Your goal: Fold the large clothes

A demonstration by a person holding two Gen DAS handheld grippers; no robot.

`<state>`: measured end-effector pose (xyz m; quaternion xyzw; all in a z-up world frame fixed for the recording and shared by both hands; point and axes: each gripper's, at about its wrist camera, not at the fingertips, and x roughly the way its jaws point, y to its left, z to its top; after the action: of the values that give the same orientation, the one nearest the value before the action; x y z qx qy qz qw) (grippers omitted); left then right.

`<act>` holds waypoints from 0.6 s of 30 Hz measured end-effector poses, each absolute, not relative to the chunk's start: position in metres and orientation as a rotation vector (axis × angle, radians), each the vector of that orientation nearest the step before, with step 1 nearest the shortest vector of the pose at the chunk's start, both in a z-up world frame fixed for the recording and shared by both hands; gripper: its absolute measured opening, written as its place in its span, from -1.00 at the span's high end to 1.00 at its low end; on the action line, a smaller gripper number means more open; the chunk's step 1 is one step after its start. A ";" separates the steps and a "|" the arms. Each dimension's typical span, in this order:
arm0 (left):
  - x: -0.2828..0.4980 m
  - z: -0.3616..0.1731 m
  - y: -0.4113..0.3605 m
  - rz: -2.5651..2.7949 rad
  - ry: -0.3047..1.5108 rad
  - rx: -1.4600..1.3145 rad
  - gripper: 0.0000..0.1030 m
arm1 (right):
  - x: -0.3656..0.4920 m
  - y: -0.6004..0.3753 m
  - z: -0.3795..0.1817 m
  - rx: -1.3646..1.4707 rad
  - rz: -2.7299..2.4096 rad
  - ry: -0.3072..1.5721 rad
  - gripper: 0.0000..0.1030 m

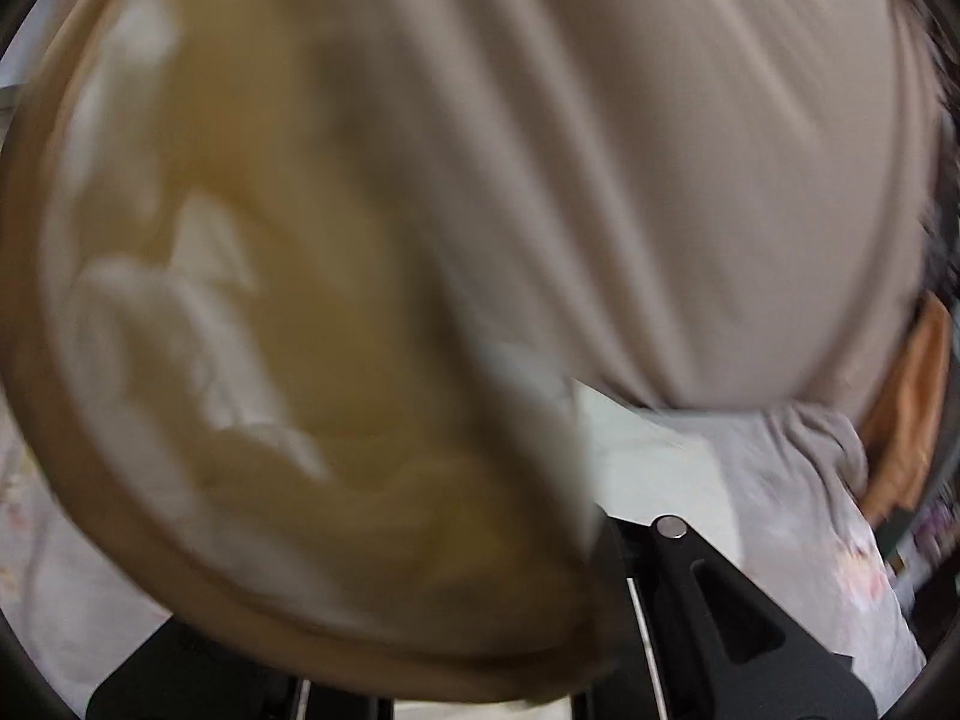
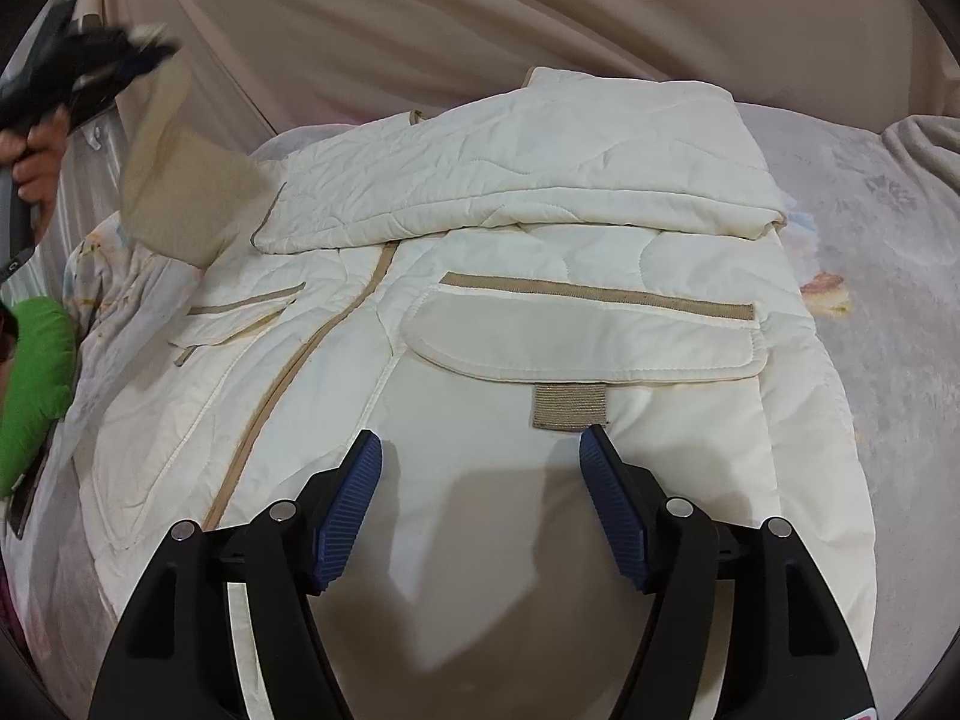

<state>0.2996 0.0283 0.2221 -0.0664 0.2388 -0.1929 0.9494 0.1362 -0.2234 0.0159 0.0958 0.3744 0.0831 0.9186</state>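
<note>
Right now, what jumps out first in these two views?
The cream quilted jacket fills the right wrist view, one sleeve folded across its top. The right hand-held gripper hovers open above its lower front. At upper left, the left hand-held gripper holds a beige cuff aloft.

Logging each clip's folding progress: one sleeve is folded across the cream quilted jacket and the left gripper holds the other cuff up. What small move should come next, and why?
Probably the left gripper carries the tan ribbed cuff across and lays that sleeve on the cream quilted jacket. One sleeve already lies folded across its top; the right gripper hovers open, holding nothing.
</note>
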 end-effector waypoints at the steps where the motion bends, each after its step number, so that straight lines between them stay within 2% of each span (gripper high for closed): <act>1: 0.301 0.208 -0.005 -0.440 0.521 -0.115 0.76 | 0.136 -0.224 0.016 0.202 0.171 0.768 -0.30; 3: 0.305 0.173 -0.058 -0.505 0.602 -0.086 0.68 | 0.135 -0.225 0.016 0.212 0.173 0.764 -0.30; 4: 0.308 0.149 -0.083 -0.529 0.659 -0.074 0.47 | 0.134 -0.226 0.016 0.217 0.175 0.763 -0.31; 5: 0.311 0.126 -0.100 -0.535 0.711 -0.066 0.13 | 0.134 -0.226 0.017 0.223 0.178 0.761 -0.32; 6: 0.314 0.104 -0.113 -0.529 0.759 -0.060 0.01 | 0.134 -0.228 0.017 0.227 0.181 0.760 -0.35; 9: 0.319 0.059 -0.124 -0.511 0.825 -0.052 -0.06 | 0.134 -0.230 0.017 0.248 0.189 0.754 -0.39; 12: 0.315 0.058 -0.096 -0.534 0.838 -0.116 -0.17 | 0.134 -0.235 0.017 0.281 0.201 0.751 -0.39; 14: 0.312 0.065 -0.062 -0.549 0.819 -0.199 -0.52 | 0.133 -0.242 0.020 0.311 0.187 0.740 -0.39; 16: 0.300 0.073 -0.015 -0.532 0.784 -0.250 -0.65 | 0.135 -0.254 0.027 0.370 0.187 0.739 -0.39; 18: 0.297 0.075 0.022 -0.476 0.775 -0.276 -0.67 | 0.143 -0.272 0.039 0.457 0.190 0.728 -0.40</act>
<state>0.2967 0.0223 0.0753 -0.1329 0.3732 -0.2294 0.8891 0.1425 -0.2719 0.0393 0.2211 0.3524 0.0919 0.9047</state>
